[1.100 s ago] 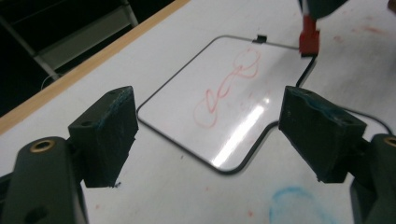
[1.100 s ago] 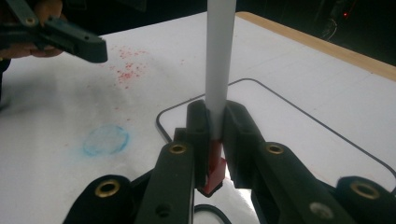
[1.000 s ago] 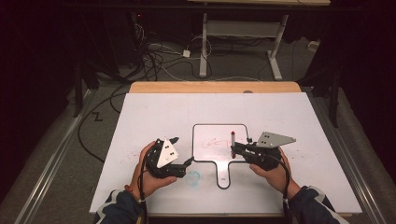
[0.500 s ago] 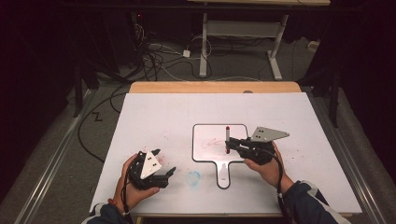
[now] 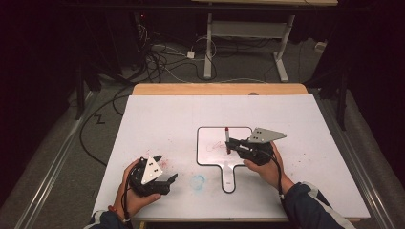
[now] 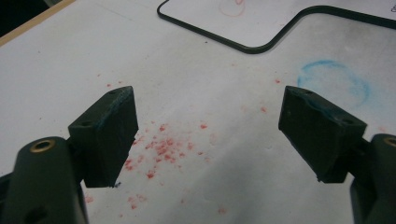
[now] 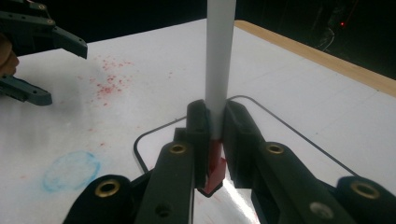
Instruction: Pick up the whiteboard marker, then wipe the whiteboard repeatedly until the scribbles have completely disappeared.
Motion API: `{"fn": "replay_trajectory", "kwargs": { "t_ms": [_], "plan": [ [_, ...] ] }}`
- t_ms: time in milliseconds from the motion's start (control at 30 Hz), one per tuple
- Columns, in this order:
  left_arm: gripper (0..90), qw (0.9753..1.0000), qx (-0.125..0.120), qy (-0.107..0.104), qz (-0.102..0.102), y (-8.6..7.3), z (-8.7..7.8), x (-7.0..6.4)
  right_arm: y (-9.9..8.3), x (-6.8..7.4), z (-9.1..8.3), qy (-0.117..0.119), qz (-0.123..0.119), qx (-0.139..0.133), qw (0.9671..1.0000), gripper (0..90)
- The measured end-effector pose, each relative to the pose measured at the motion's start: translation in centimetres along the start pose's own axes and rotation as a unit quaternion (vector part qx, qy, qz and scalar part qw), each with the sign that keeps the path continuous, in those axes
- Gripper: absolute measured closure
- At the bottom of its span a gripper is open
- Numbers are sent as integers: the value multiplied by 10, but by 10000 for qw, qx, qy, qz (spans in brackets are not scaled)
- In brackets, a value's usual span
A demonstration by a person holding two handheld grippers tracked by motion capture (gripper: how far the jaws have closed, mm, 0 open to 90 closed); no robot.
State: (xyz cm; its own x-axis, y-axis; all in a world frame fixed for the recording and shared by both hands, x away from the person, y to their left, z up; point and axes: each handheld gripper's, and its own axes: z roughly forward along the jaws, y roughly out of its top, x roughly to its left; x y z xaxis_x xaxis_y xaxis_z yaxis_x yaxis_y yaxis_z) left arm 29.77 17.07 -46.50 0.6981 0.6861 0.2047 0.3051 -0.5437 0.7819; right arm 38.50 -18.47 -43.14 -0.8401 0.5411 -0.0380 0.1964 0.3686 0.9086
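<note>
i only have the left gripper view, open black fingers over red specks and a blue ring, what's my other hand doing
Observer: The right gripper is shut on a white marker, held upright over the small whiteboard.
Operator: which end is down
Observer: In the right gripper view the red tip points down, between the fingers, at the board.
Operator: anything drawn there yet
Observer: The high view shows faint red scribbles on the board, left of the marker.
Operator: where's my left one from there
Observer: The left gripper sits off the board toward the table's near left, beside the blue ring.
</note>
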Motion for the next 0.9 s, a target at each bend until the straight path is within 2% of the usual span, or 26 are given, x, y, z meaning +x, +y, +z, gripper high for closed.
{"fn": "replay_trajectory", "kwargs": {
  "t_ms": [67,100,233,500,667,733,767,900],
  "plan": [
    [187,10000,27,-30,-50,0,0,-1,0,-1,1,-13,-13,5,10000,821],
    [187,10000,32,18,39,1,1,-1,0,-1,3,-1,-32,6,10000,821],
    [187,10000,67,-26,-9,1,1,-2,1,-2,8,-15,-43,33,10000,821],
    [187,9999,70,-47,66,3,3,-3,4,-3,27,-88,-7,141,9999,821],
    [188,9998,154,-97,86,4,7,-3,9,-5,54,-251,-60,399,9989,822],
    [188,9998,151,-111,97,5,7,-4,10,-4,59,-238,-104,455,9986,822],
    [188,9998,126,-126,106,6,7,-4,11,-1,69,-271,-171,579,9978,821],
    [188,9997,139,-145,138,6,7,-5,16,4,85,-206,-255,677,9972,822]
  ]
}}
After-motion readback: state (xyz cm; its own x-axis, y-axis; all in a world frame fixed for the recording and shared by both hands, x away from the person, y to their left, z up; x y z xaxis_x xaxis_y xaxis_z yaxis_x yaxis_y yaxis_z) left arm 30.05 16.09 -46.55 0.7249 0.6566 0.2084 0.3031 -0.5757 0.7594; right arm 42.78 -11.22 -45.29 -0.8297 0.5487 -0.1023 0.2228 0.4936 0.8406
